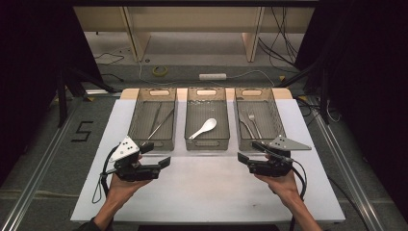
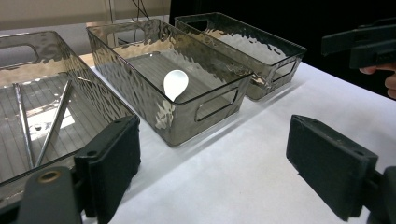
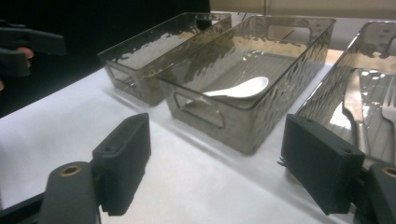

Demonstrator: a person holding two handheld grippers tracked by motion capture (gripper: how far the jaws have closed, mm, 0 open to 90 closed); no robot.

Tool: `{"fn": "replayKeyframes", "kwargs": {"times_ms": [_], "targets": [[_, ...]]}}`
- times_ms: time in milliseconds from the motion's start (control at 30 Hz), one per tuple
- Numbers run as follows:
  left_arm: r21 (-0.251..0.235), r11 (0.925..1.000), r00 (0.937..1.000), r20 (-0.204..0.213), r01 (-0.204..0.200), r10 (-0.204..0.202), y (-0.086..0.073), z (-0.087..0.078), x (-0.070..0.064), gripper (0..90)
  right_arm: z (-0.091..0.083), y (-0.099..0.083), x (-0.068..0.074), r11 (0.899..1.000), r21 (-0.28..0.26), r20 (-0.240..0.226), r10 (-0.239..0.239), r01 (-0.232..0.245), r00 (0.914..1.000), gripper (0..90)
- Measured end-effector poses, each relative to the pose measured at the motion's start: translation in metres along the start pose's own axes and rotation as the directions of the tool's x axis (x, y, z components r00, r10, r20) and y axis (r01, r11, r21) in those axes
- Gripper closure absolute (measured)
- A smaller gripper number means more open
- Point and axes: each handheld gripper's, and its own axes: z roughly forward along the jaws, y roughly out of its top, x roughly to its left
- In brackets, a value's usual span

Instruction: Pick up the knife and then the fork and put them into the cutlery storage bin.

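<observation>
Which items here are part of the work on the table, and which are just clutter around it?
In use: left bin with chopsticks; middle bin with white spoon; right bin with forks; left gripper; right gripper.

Lying about: tape roll, power strip, both on the floor.

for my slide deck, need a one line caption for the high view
Two open hand-held grippers, left and right, hover before three clear bins holding chopsticks, a white spoon and forks.

Yellow tape roll [image 1: 160, 70] and white power strip [image 1: 212, 76] lie on the floor.
</observation>
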Motion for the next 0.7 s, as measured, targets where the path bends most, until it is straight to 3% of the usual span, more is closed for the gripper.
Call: {"fn": "replayKeyframes", "kwargs": {"times_ms": [700], "targets": [[0.005,0.9999,0.9993,0.035,0.009,-0.009,-0.002,-0.001,-0.001,15.7,-0.017,-0.025,0.015,1.0,0.0,0.004,-0.009,0.009,0.9999,20.2]]}}
